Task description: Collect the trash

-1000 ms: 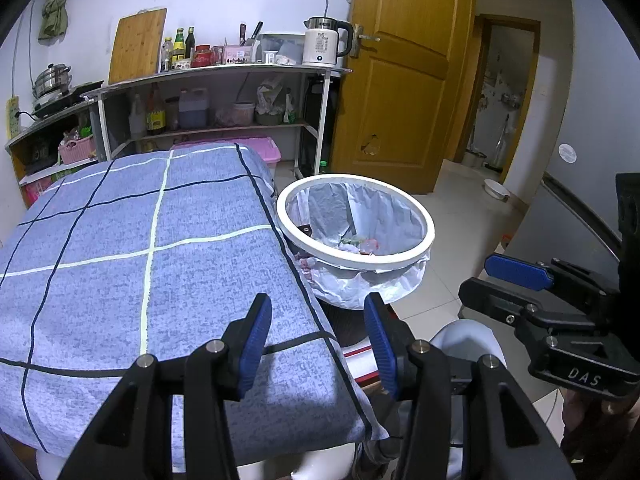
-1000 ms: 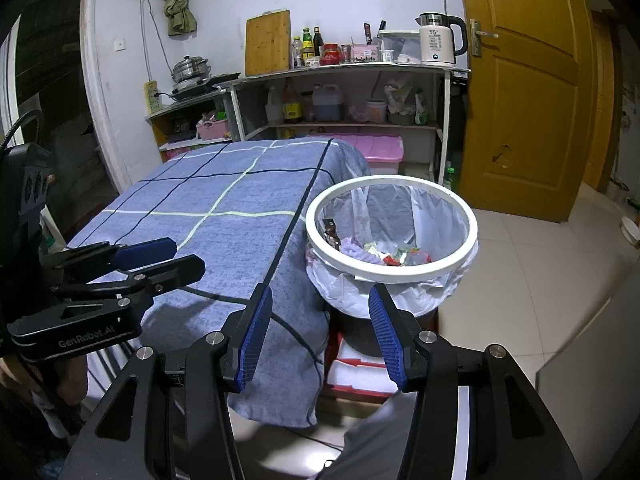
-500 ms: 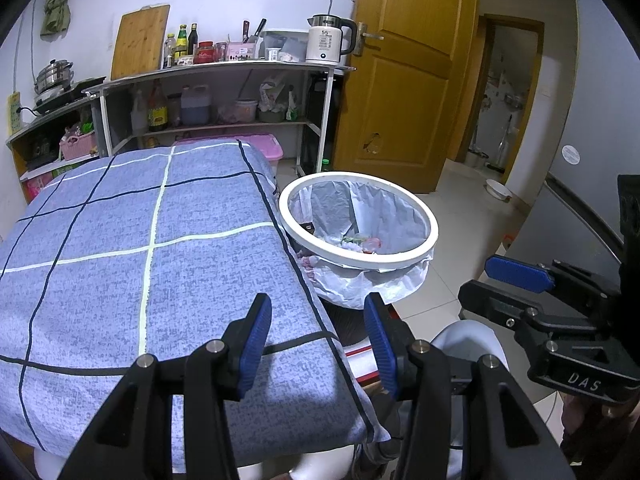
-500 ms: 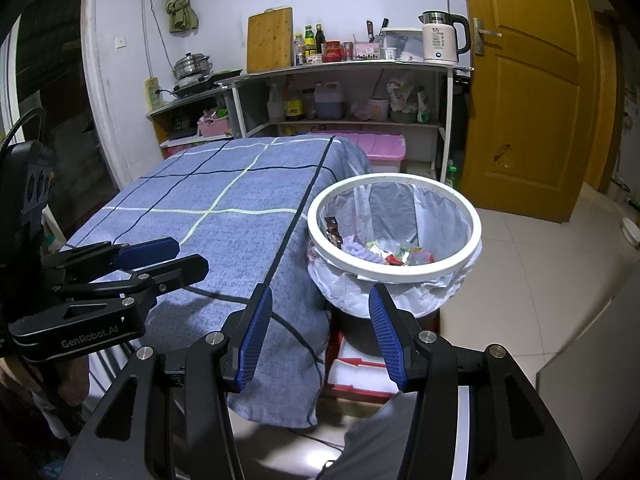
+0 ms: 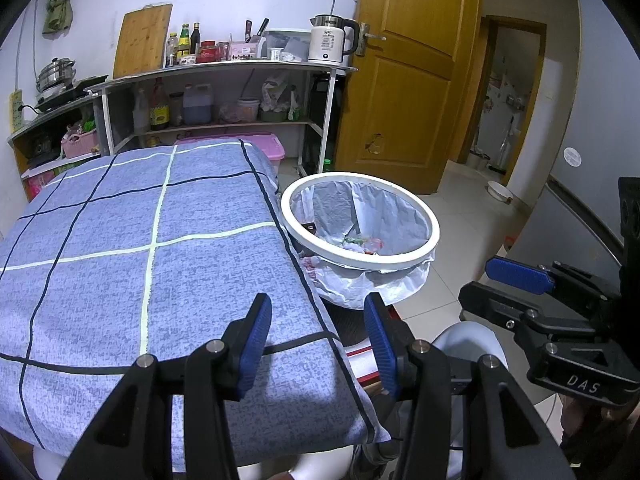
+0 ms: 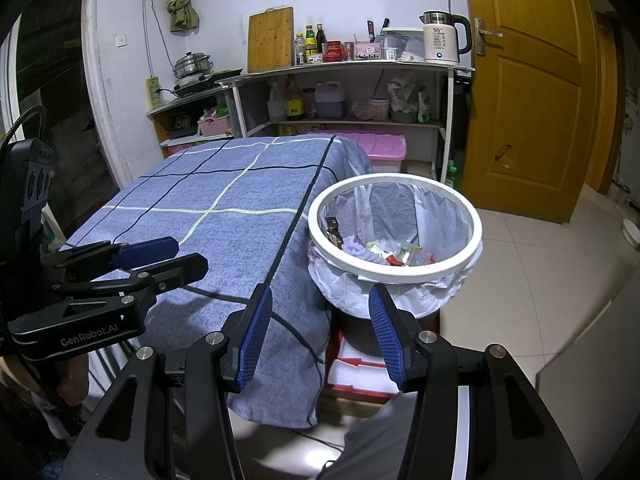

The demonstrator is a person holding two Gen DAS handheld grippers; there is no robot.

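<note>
Left tool point(image 5: 316, 330): jaws parted, nothing between them, above the blue-clothed desk point(image 5: 120, 240). Right tool point(image 6: 320, 326): jaws parted, empty. Trash point(image 6: 384, 254) lies inside the white-rimmed bin point(image 6: 400, 274), just beside the desk's right edge.

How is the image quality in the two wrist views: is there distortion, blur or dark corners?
Left wrist view: strong fisheye bending, the door frame curves; corners are black; the tablecloth looks sharp. Right wrist view: same bending and dark corners; the trash bin is sharp, with no motion blur.
</note>
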